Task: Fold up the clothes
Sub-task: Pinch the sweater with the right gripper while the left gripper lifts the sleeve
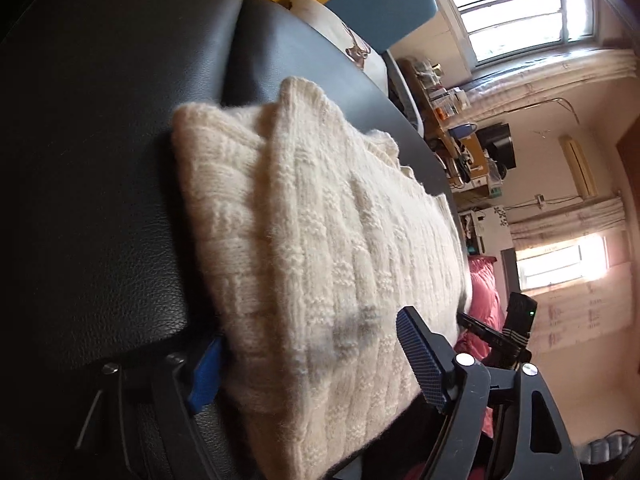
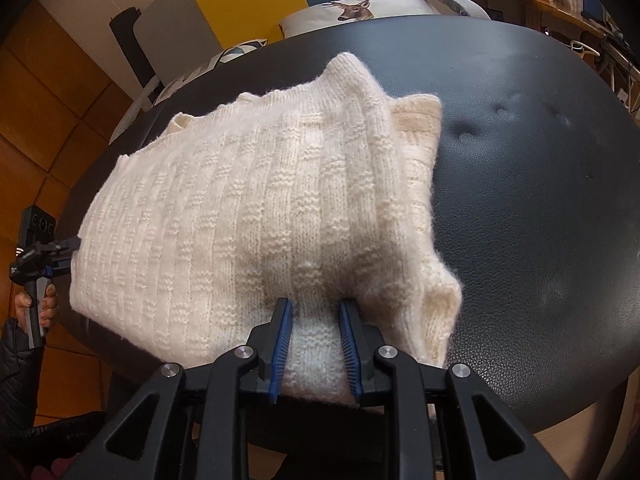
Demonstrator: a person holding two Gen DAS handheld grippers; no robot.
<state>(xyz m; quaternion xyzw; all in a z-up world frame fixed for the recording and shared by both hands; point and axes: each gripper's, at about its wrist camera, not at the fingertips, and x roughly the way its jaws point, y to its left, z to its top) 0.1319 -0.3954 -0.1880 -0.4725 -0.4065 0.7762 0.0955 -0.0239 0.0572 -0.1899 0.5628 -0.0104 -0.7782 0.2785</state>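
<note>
We see a cream knitted sweater point(image 2: 256, 216), folded into a thick bundle, lying on a black leather-look counter point(image 2: 520, 184) and filling the middle of both frames. At the bottom centre of the right wrist view, the right gripper point(image 2: 316, 344) pinches a bunched fold at the sweater's near edge between its blue-padded fingers point(image 2: 282, 340). In the left wrist view, the left gripper point(image 1: 312, 364) sits at the bottom of the frame, its fingers spread on either side of the sweater's end; we cannot tell whether the pads press the knit. A hand point(image 2: 38, 308) holds that gripper at the left edge of the right wrist view.
</note>
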